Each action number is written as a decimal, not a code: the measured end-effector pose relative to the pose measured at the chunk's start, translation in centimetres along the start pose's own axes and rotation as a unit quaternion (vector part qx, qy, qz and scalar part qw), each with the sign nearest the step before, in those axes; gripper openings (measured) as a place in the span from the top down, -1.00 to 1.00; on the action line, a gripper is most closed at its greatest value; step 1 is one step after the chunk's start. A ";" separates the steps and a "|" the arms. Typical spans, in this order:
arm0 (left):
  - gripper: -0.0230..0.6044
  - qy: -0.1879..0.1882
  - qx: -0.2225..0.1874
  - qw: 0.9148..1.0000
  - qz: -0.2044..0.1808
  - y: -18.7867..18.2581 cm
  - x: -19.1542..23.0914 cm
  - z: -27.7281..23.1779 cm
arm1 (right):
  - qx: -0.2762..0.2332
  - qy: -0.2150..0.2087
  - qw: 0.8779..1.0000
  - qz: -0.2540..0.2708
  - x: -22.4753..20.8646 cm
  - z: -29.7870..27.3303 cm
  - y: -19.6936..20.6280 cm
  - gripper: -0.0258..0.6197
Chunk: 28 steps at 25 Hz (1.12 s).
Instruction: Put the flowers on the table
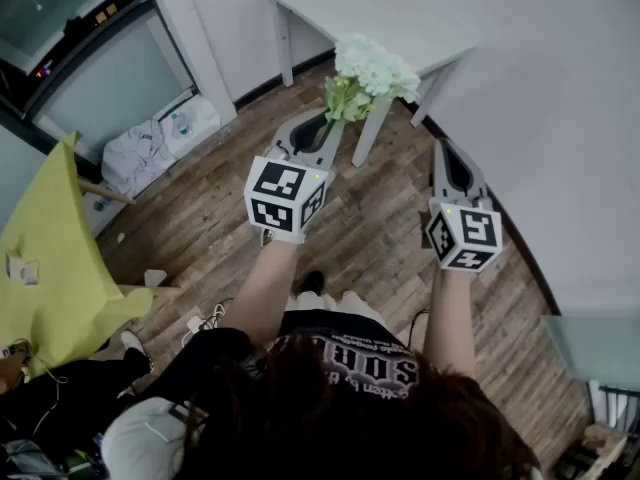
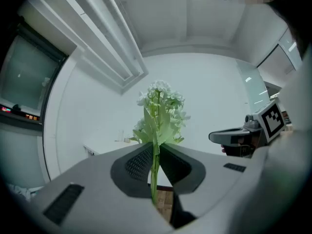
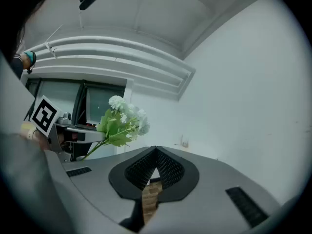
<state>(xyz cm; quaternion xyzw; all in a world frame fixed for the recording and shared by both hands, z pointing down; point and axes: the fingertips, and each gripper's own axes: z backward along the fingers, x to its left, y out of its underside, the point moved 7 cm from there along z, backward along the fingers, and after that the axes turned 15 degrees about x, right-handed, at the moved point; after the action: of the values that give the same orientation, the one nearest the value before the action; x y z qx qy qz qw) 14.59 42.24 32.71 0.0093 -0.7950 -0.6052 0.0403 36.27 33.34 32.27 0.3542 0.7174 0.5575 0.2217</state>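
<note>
A bunch of white flowers (image 1: 375,65) with green leaves is held up by its stem in my left gripper (image 1: 333,118), whose jaws are shut on the stem. In the left gripper view the flowers (image 2: 159,112) rise straight up from between the pads. The white table (image 1: 372,13) stands just beyond the blooms, near the wall. My right gripper (image 1: 455,155) hangs to the right, shut with nothing between its jaws. The right gripper view shows the flowers (image 3: 123,122) at its left.
A yellow-green cloth (image 1: 50,248) covers something at the left. White bags (image 1: 160,138) lie by the wall on the wooden floor (image 1: 370,238). A white wall (image 1: 560,118) curves along the right. The table's legs (image 1: 372,128) stand close ahead.
</note>
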 end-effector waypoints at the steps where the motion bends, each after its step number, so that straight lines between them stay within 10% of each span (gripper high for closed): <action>1: 0.79 0.000 0.001 1.000 0.001 -0.1 0.3 -0.2 | 0.000 0.000 1.000 0.000 0.0 -0.3 -0.1 0.83; 28: 0.79 0.038 0.022 0.999 -0.006 -1.2 9.5 -6.8 | 0.025 0.026 0.999 -0.011 0.9 -10.4 -2.3 0.82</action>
<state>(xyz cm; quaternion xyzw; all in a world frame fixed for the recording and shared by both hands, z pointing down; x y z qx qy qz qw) 5.61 34.81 33.88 0.0381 -0.8058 -0.5872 0.0669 27.62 27.06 33.10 0.3370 0.7405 0.5460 0.2000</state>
